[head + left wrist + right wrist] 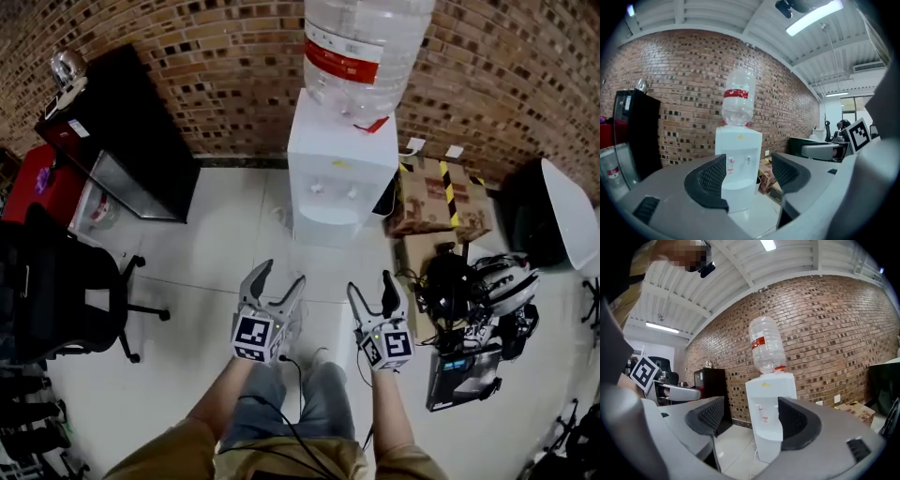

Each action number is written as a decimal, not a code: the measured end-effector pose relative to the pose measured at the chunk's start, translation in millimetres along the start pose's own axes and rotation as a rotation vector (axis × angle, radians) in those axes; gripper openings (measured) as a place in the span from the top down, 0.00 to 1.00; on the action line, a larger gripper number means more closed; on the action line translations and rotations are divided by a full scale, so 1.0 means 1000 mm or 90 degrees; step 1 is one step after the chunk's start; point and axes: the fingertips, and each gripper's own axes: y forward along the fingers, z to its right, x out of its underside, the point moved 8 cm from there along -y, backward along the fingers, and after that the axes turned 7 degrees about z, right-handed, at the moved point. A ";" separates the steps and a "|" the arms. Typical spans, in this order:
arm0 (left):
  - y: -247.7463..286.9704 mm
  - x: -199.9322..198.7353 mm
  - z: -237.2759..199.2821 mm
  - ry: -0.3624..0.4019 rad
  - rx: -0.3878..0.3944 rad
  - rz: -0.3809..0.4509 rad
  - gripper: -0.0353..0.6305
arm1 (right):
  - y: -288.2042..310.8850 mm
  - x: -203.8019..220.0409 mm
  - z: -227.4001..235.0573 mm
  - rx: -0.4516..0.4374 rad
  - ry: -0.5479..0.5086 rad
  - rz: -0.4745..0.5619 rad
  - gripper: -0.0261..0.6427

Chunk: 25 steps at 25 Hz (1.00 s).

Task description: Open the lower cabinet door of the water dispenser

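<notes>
Ahead of the released left tongs [281, 274] and right tongs [371, 283], the lower door [739, 199] of the water dispenser [337, 173] seems rigid, light; pinch its edge.

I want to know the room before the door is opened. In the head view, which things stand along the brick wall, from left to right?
black cabinet → water dispenser → cardboard box with yellow-black tape → dark rounded object with a white side
</notes>
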 end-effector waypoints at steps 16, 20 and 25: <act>0.131 0.275 -0.060 0.024 0.038 0.013 0.49 | 0.087 0.273 0.123 0.007 -0.066 -0.035 0.40; 0.156 0.325 -0.067 0.026 0.028 0.041 0.49 | 0.101 0.325 0.141 0.009 -0.081 -0.024 0.40; 0.163 0.355 -0.069 0.027 0.037 0.047 0.49 | 0.099 0.365 0.164 0.002 -0.095 -0.034 0.40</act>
